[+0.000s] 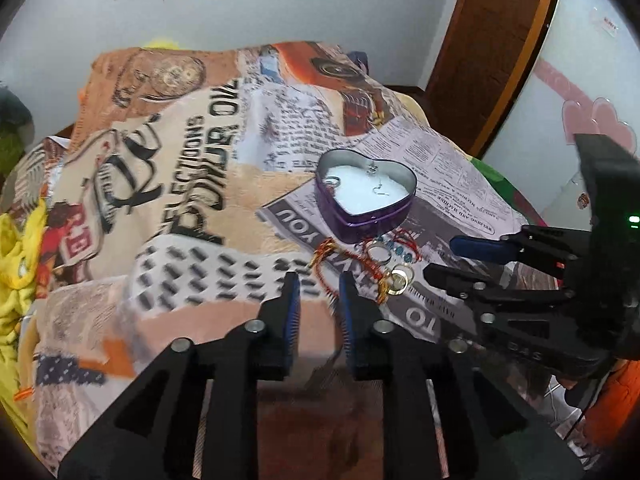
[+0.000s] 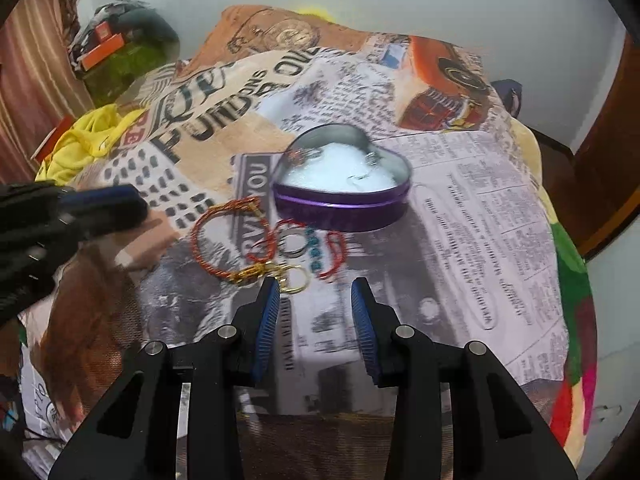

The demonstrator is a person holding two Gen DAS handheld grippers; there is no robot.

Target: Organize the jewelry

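Progress — partly done. The heart-shaped purple tin stands open on the printed blanket that covers the bed, its white lining already holding a few small pieces: what look like hook earrings near the middle and a ring at the left wall. The exact count cannot be read.

Remaining — a loose group lies on the blanket just in front of the tin:
- a red-and-gold cord bracelet;
- a silver ring;
- a turquoise bead strand with a thin red loop beside it;
- gold rings nearest the tools.

Several of these pieces overlap, so separating them is likely the harder part.

Tool state: the left tool has its jaws slightly apart with nothing gripped, its tips just short of the red-and-gold cord bracelet. The right tool is apart and empty, the gold rings just beside its left fingertip.

Clearance: open blanket lies to the left of the tin and behind it. On the right the blanket falls away at the bed edge, with a wooden frame beyond. The two tools sit close together over the pile; approaching it one at a time would likely avoid a clash.
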